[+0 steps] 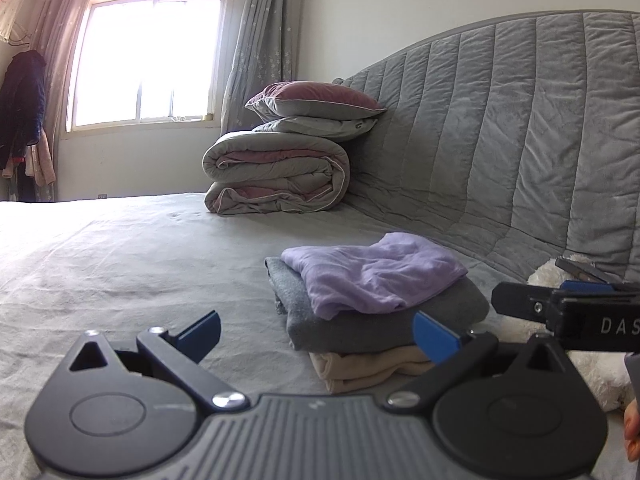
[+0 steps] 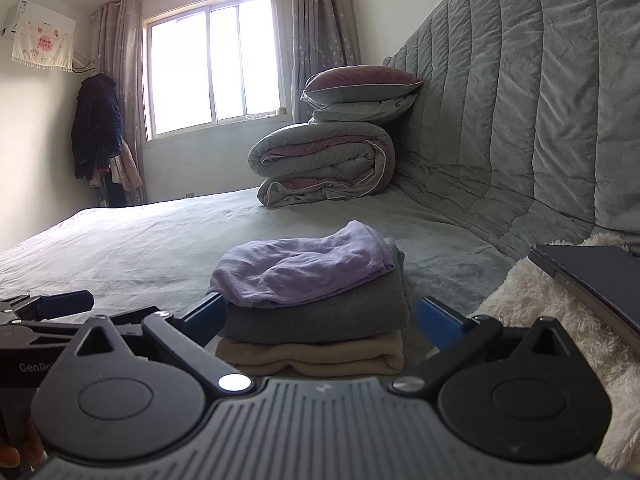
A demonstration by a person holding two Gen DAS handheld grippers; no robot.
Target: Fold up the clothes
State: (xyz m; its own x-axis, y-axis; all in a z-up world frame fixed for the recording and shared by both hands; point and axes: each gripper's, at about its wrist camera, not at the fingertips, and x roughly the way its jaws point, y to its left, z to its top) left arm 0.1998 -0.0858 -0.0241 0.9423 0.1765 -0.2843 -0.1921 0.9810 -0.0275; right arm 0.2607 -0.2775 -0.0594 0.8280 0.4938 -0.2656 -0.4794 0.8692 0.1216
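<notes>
Both the left tool and right tool gape, released, before 3 stacked folded garments: lilac knit top, grey sweater, beige fleece, near the grey bed's headboard edge.

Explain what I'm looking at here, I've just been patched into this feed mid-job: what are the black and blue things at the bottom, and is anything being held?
There is no robot arm. A person holds a two-finger gripper in each hand, and each gripper carries a fisheye camera looking forward along its fingers. One picture is from the left gripper, the other from the right gripper; the blue tips are their fingers. Both stand open and hold nothing. On the bed sits a stack of folded clothes: a lilac garment on top, a grey one under it, a beige one at the bottom. A white plush toy lies beside the stack, with a dark flat object on it. Farther back are a rolled duvet and pillows.
</notes>
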